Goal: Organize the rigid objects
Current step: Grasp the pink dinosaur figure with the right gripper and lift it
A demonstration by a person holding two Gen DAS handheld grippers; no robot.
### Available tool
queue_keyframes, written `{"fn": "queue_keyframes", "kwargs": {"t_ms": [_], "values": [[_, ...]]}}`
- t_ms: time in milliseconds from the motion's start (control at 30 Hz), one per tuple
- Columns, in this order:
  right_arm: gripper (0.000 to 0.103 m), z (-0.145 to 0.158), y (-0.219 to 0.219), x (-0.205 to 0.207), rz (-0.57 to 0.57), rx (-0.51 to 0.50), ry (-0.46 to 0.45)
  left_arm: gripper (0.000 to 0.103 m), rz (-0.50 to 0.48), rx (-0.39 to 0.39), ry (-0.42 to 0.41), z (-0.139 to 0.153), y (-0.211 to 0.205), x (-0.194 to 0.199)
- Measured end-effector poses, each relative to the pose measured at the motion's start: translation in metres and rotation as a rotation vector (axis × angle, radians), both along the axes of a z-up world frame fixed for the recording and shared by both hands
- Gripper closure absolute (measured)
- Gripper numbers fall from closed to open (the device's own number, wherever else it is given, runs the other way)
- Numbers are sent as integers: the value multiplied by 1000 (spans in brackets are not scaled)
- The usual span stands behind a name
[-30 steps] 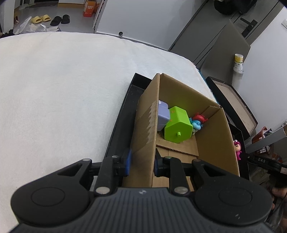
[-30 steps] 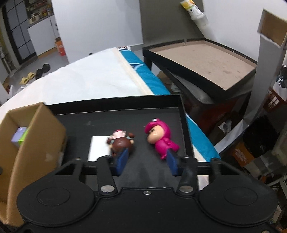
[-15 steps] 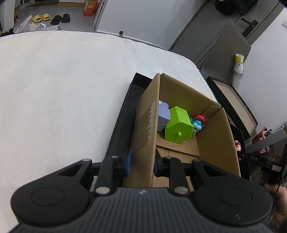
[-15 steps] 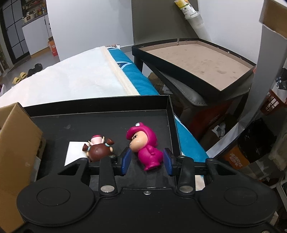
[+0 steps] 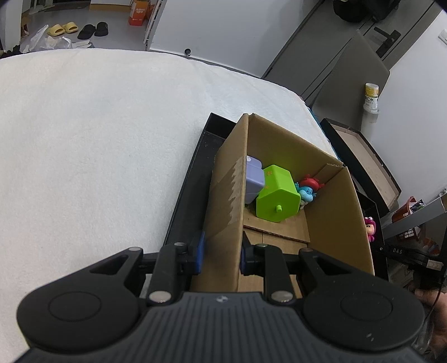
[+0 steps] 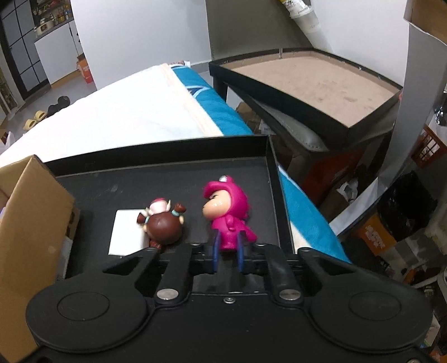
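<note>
White bed carrying black tray. Right gripper closing onto pink figure near tray's right edge; left gripper clamping box wall. Pick step; next: lifting figure into box.

1. White bed cover, wide and plain; blue mattress edge along its side.
2. White walls; grey floor beyond the bed.
3. Yellow slippers and black slippers on the floor, orange box by the wall.
4. Grey door with dark handle.
5. Black-rimmed table, brown top, beside the bed.
6. Dark cabinet with glass panes, far left.
</note>
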State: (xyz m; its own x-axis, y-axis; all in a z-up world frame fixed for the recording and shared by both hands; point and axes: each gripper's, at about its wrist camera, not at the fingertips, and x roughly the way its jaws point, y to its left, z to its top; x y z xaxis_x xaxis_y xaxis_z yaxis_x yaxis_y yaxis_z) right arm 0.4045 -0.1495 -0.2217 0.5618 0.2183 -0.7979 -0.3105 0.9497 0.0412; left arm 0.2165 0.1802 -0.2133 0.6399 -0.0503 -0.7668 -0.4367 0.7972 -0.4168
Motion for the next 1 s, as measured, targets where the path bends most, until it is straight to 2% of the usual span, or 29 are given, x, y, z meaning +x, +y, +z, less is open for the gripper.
{"fn": "queue_keyframes", "kwargs": {"t_ms": [67,333,433,533,600,867,1000], "values": [[99,0,1,-3,6,-1,11,80,0,0,1,0,0,0],[101,3,4,-15,24,6,41,80,-1,2,2,1,-1,0],[94,7,8,-14,30,-3,19,80,-1,2,1,1,-1,0],[75,6,7,-8,25,-12,6,80,-1,-3,1,1,-1,0],[73,3,6,-5,17,-17,10,80,0,-6,-1,0,-1,0],[74,-5,11,2,26,-17,16,80,7,-12,-6,-1,3,0],[84,-6,13,1,37,-21,3,80,7,-10,-7,-1,4,-1]]}}
